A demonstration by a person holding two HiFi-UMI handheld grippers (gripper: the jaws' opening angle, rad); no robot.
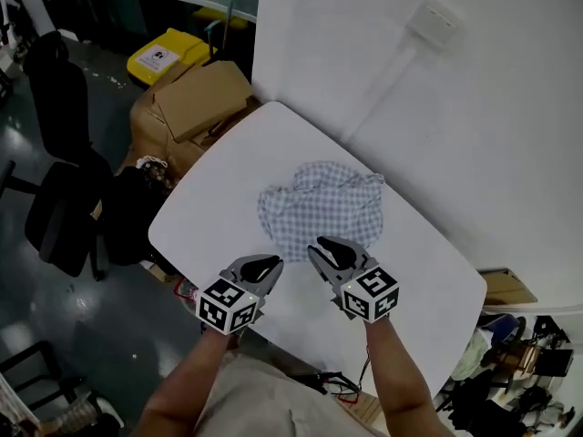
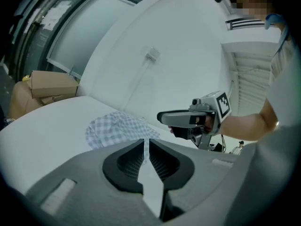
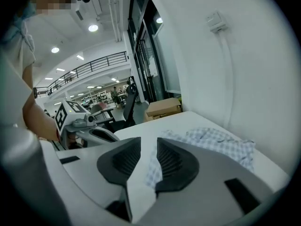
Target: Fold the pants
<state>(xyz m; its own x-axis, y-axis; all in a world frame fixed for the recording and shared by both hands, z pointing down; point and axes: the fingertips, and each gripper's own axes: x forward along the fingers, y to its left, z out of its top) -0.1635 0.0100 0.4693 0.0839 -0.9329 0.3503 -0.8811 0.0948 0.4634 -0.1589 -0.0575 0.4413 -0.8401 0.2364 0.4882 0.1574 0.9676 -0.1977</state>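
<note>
The pants point(image 1: 321, 206) are a crumpled heap of blue-and-white checked cloth in the middle of the white table point(image 1: 228, 180). Both grippers hover at the table's near edge, just short of the cloth and apart from it. My left gripper point(image 1: 273, 262) is shut with nothing between its jaws; in its own view point(image 2: 146, 141) the pants point(image 2: 115, 126) lie ahead and the right gripper point(image 2: 162, 117) shows at the right. My right gripper point(image 1: 317, 247) stands a little open and empty; in its own view point(image 3: 149, 140) the pants point(image 3: 221, 142) lie just beyond it, with the left gripper point(image 3: 101, 133) at the left.
A white wall with a socket box point(image 1: 433, 21) runs along the table's far side. Cardboard boxes point(image 1: 196, 98) and a yellow bin point(image 1: 168, 53) stand past the left corner. A black office chair point(image 1: 64, 180) is on the floor at the left.
</note>
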